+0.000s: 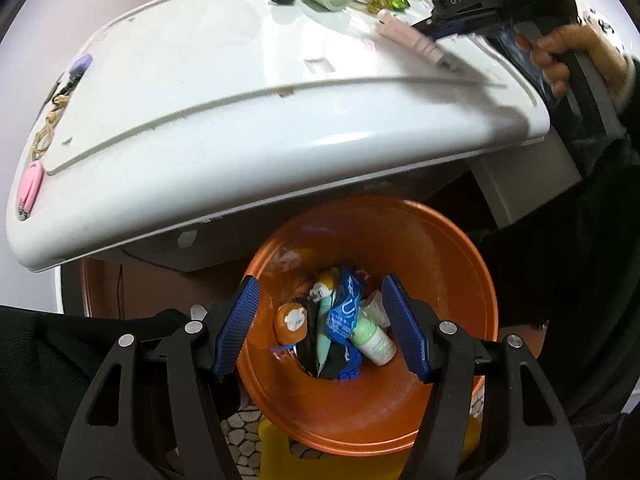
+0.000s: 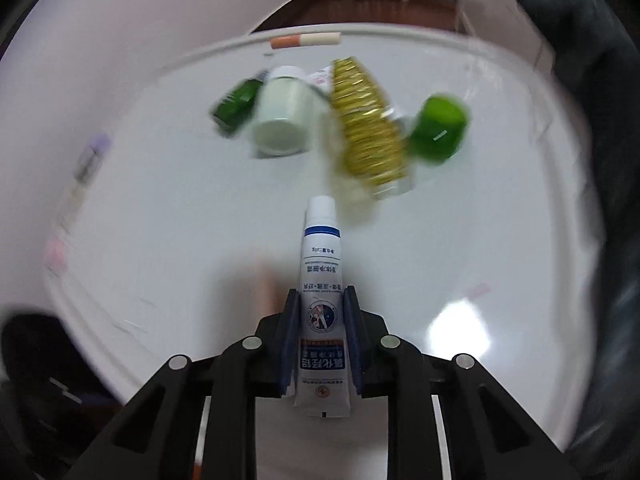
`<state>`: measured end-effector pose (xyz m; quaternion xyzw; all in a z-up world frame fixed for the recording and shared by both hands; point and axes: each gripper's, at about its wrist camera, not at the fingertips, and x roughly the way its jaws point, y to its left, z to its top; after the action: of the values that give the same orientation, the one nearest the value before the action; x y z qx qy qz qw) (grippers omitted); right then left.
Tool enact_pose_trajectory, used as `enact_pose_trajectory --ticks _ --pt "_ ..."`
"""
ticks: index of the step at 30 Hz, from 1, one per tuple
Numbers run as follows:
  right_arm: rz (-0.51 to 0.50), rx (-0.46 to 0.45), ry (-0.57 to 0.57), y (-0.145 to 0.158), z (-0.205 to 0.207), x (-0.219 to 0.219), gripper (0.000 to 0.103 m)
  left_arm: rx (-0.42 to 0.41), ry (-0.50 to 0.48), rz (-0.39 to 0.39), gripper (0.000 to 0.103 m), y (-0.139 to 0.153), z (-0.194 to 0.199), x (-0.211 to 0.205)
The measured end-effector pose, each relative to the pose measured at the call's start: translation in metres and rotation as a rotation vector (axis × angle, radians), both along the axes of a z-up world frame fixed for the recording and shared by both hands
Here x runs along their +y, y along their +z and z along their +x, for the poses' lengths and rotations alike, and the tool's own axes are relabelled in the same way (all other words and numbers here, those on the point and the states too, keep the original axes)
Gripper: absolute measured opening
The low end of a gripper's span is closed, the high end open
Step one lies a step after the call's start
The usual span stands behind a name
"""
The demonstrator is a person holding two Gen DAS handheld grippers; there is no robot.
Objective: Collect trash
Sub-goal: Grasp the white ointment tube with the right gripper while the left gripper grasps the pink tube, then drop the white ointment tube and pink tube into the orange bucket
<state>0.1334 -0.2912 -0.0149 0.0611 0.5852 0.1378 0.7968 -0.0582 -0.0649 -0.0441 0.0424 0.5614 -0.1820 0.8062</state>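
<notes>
Right tool [image 2: 320, 320] clamped on white tube [image 2: 321, 264]; left tool [image 1: 320, 328] wide, empty.

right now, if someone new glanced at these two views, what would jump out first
The orange bin under the left gripper, whose jaws stand open above it, already holds wrappers, tubes and a small pale green bottle. In the right wrist view, the right gripper is shut on a white tube with a blue band, over the white table. Beyond the tube lie a gold foil wrapper and a green cap.
</notes>
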Motion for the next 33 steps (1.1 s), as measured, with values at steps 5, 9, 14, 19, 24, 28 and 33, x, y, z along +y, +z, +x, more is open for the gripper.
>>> enact_pose_trajectory --ticks 5,9,14,19,24,28,33 --pt "0.276 0.039 -0.137 -0.002 -0.012 0.01 0.021 -0.021 0.076 -0.042 0.063 0.016 0.015 0.016" --pt "0.292 -0.05 -0.184 0.026 -0.034 -0.009 0.021 -0.069 0.123 -0.062 0.063 0.036 0.041 0.018" --pt "0.121 -0.229 -0.212 0.064 -0.084 -0.027 0.022 -0.078 0.108 -0.115 0.063 0.048 0.088 -0.027" --pt "0.045 -0.331 -0.246 0.079 -0.112 -0.051 0.022 -0.061 0.162 -0.046 0.063 0.043 0.128 -0.095" --pt "0.056 -0.34 -0.276 0.075 -0.121 -0.078 0.022 -0.067 0.295 0.029 0.056 0.02 0.155 -0.119" --pt "0.068 -0.341 -0.293 0.075 -0.122 -0.078 0.022 -0.159 0.278 0.061 0.02 0.016 0.147 -0.122" --pt "0.052 -0.359 -0.263 0.074 -0.115 -0.059 0.022 -0.174 0.257 0.024 0.019 0.021 0.136 -0.109"
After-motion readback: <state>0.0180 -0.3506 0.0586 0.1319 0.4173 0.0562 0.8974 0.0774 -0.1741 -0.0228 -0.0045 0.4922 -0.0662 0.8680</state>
